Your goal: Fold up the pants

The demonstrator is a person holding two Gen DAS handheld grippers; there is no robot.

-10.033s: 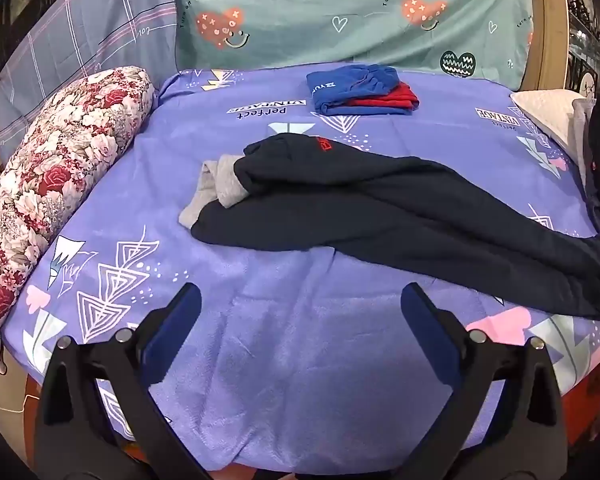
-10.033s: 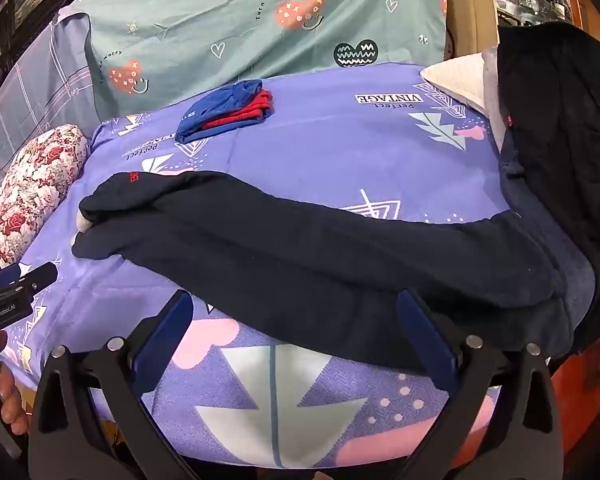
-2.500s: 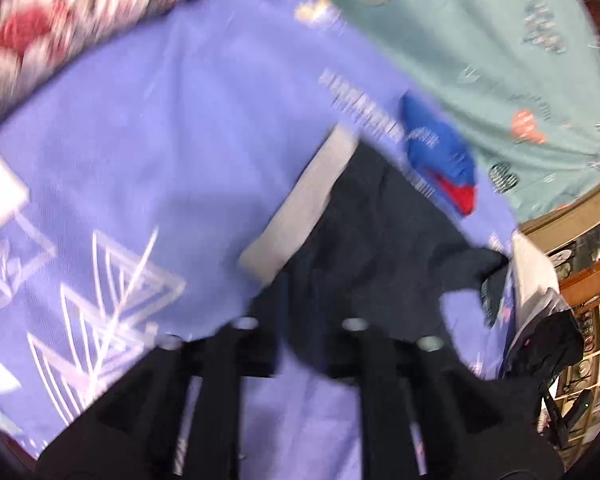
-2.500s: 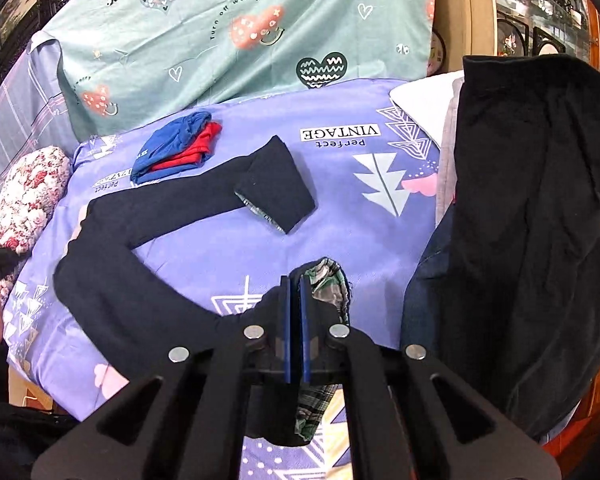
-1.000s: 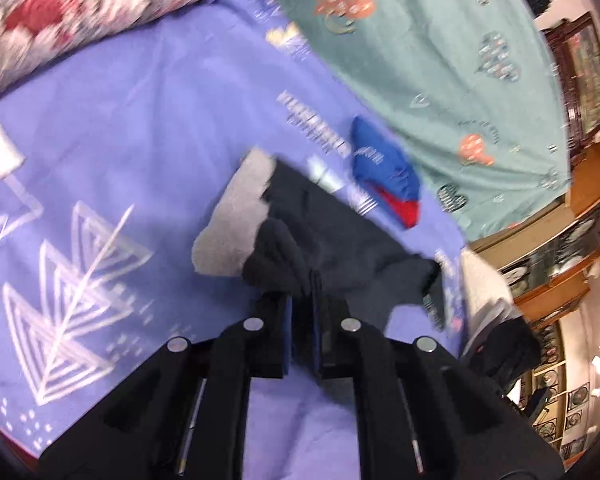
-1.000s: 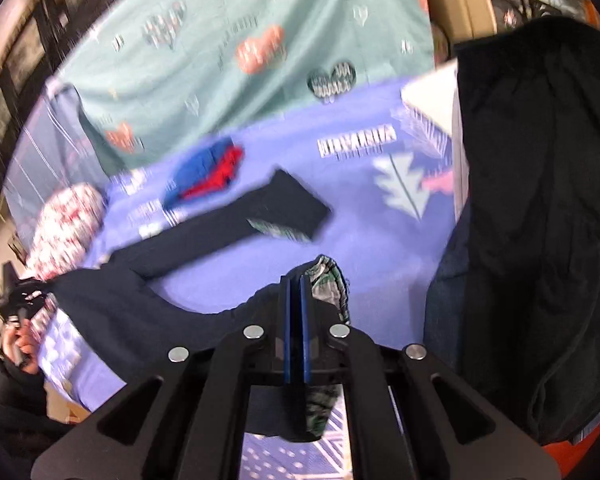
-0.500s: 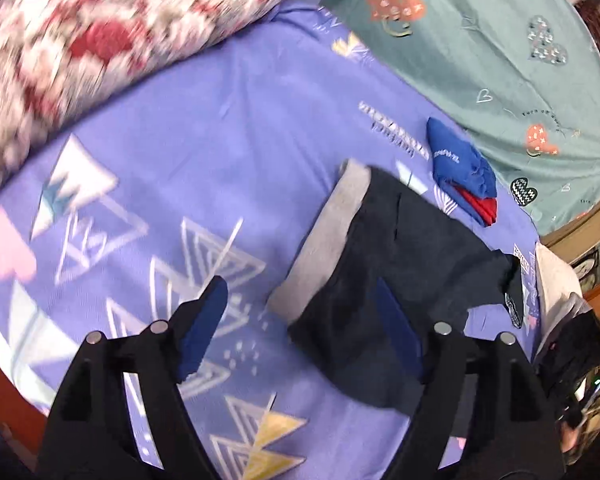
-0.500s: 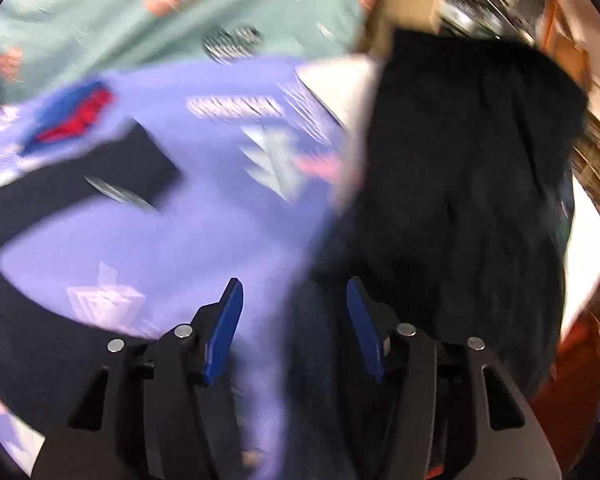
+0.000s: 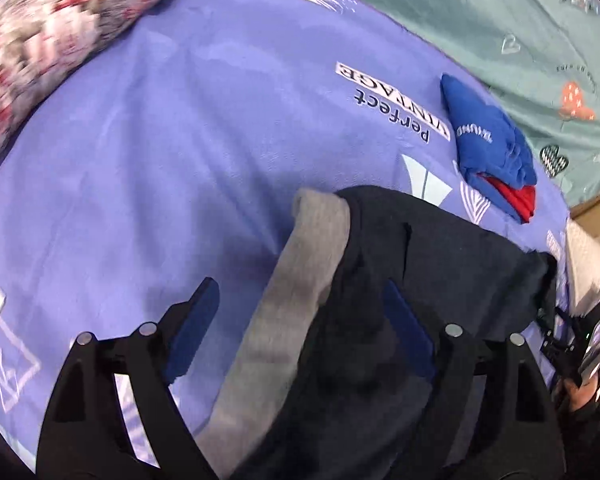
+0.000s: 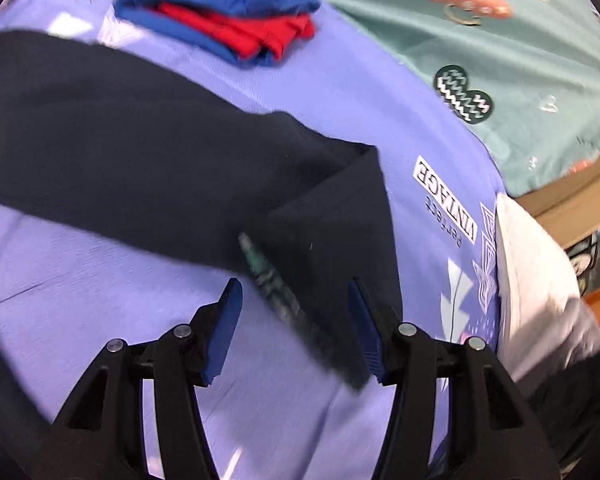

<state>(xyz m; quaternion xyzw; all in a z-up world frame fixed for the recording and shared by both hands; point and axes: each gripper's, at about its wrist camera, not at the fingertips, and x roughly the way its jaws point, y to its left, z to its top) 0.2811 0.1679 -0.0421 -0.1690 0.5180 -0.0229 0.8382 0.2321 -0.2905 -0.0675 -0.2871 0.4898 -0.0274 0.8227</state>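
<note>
1. The dark navy pants (image 9: 440, 264) lie on a bed covered by a purple printed bedsheet (image 9: 188, 128); the right wrist view shows a leg (image 10: 140, 140) stretched across the sheet with its end folded back.
2. A grey waistband (image 9: 300, 280) runs along the near left edge of the pants in the left wrist view.
3. The left gripper (image 9: 300, 330) points steeply down over the waistband. Its blue fingers (image 9: 192, 328) stand wide apart and are opening further; the waistband and dark cloth lie between them, but neither pad presses on the fabric.
4. The right gripper (image 10: 296, 328) hangs over the folded leg end, where a green-patterned lining (image 10: 272, 284) shows at the hem. Its fingers (image 10: 224, 328) stand about half apart, with the hem between them and not pinched.
5. A folded blue and red garment (image 10: 228, 12) sits on the sheet beyond the pants, near a teal heart-print pillow (image 10: 480, 60).
6. A floral bolster (image 9: 48, 40) lies along the far left edge of the bed.
7. A white pillow (image 10: 528, 272) rests at the right side.
8. In the left wrist view a hand (image 9: 580, 392) holds the other gripper at the far right.
</note>
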